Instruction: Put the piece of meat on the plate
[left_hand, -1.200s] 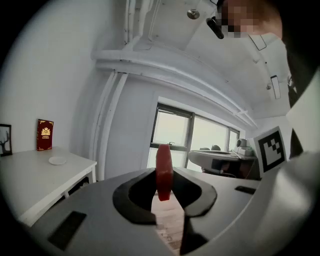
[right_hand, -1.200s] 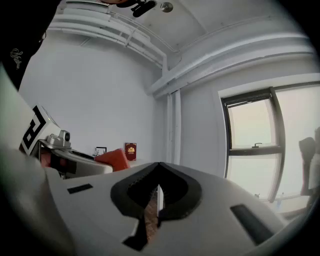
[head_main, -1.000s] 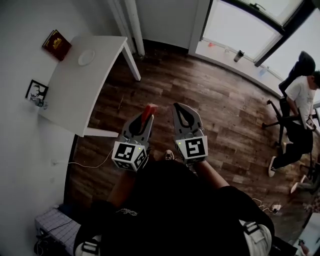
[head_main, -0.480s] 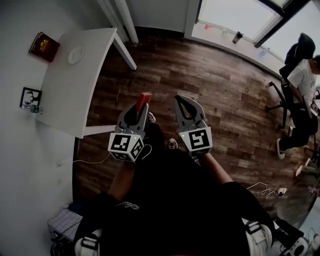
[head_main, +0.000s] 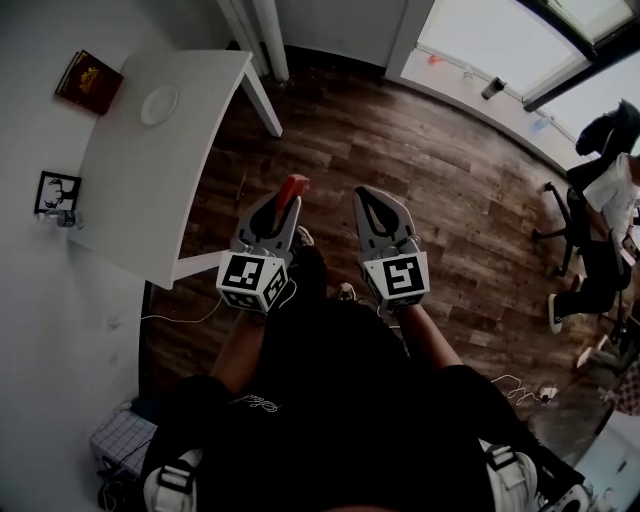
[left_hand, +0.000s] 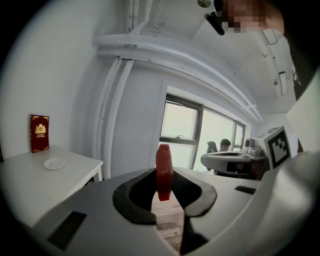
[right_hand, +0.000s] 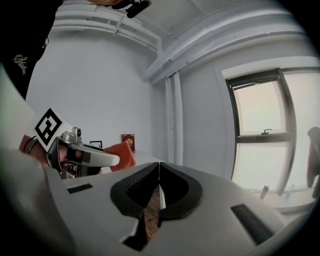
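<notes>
Since a second ago you've carried both claws forward beside the table (head_main: 130, 170). In the head view they now sit past its near corner, level with its long edge, where before they hung back nearer that corner. The seated person (head_main: 610, 200) away from the table has slid toward the right edge of that view. Neither grip has changed.

Your left claw (head_main: 283, 212) is clamped on the piece of meat (left_hand: 164, 167). The left gripper view shows the red slab standing upright and edge-on between the jaw tips. Its top pokes above them and its lower end hangs into the hollow behind them. Your right claw (right_hand: 159, 170) is closed with nothing in it, and its tips meet in a thin line. It rides just beside the left one, on the side away from the table.

The meat is off the table, out over the wooden floor (head_main: 450, 200) beside the long edge. The plate (head_main: 159, 104) lies flat at the table's far end, near the red book (head_main: 88, 80) that leans on the wall there. It is well apart from the meat. A small framed picture (head_main: 58, 190) stands at the table's wall side, closer to you.
</notes>
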